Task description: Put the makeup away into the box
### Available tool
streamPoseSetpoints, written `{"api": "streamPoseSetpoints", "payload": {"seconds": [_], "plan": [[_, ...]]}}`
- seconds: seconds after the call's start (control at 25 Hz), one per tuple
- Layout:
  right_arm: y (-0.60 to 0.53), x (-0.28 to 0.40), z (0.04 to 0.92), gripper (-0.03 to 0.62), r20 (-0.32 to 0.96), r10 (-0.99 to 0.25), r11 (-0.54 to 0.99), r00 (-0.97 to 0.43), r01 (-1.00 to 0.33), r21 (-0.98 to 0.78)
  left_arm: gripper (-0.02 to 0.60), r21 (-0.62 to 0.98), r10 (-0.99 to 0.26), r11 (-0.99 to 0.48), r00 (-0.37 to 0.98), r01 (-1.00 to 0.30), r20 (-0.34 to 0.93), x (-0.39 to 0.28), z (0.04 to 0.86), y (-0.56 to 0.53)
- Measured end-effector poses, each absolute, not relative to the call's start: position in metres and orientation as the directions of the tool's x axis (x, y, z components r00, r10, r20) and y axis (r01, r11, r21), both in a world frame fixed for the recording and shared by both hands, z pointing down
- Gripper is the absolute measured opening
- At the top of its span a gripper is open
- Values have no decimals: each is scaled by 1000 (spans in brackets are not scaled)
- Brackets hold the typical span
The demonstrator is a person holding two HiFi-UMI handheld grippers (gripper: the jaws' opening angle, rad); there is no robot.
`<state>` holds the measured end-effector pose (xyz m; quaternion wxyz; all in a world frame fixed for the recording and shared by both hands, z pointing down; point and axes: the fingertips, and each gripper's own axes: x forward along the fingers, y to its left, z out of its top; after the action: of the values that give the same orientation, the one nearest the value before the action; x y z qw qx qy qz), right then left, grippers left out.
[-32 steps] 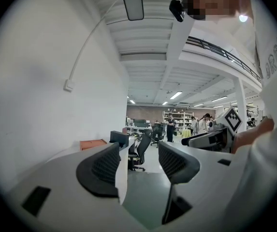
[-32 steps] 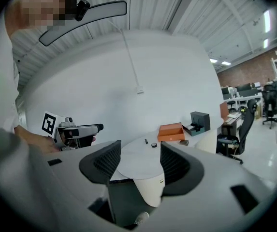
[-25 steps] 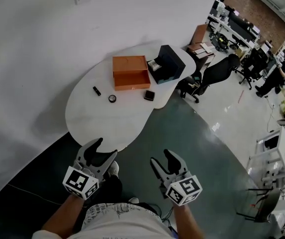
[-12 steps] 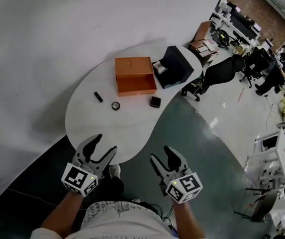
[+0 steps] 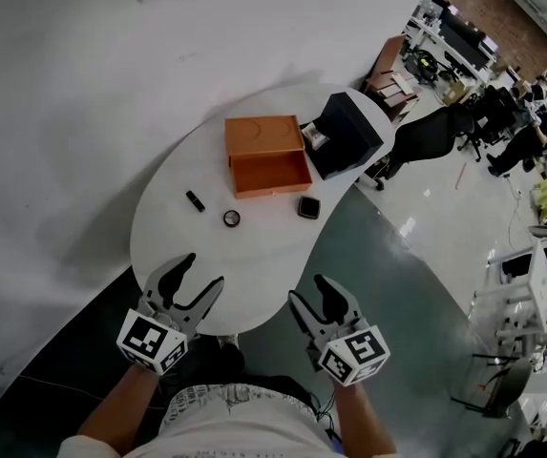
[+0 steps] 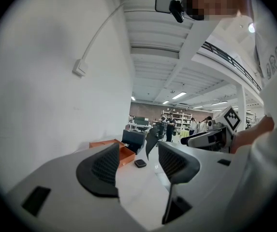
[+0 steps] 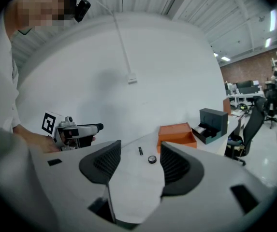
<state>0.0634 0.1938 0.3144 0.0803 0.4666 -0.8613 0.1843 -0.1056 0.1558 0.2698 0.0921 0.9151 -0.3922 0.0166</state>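
Observation:
An open orange box [image 5: 267, 157] lies on the white table [image 5: 187, 246] with its lid folded back. In front of it rest a small black tube [image 5: 195, 200], a round compact [image 5: 231, 218] and a square black compact [image 5: 308, 207]. My left gripper [image 5: 199, 281] hangs open over the table's near edge, nothing between its jaws. My right gripper [image 5: 312, 290] is open and empty too, just off the table's near right edge. The right gripper view shows the orange box [image 7: 176, 134], the tube [image 7: 140, 151] and the round compact [image 7: 152, 159]. The left gripper view shows the orange box [image 6: 121, 151] and the square compact [image 6: 139, 163].
A dark open box [image 5: 347, 135] stands right of the orange box at the table's far end. A black office chair [image 5: 421, 134] sits beyond the table. A white wall [image 5: 82, 84] runs along the left. Desks and people fill the far right.
Both grippers have come closer to the table: its near edge now lies under the left gripper, and the items on it sit lower in the head view. Both stay open.

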Motion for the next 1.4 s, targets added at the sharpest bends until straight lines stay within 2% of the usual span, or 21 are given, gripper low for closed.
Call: {"api": "streamPoseSetpoints", "payload": {"seconds": [0.72,1.4], "plan": [[147,39,319,249,315,-781,485,-539,-842,-238,256,148,-709,-682,697,-717,108,-129,276,113],[74,84,350,249,339,-740,513,-581,-813,-275,256,150,-723,-651,668,-745,180,-78,299,50]]}}
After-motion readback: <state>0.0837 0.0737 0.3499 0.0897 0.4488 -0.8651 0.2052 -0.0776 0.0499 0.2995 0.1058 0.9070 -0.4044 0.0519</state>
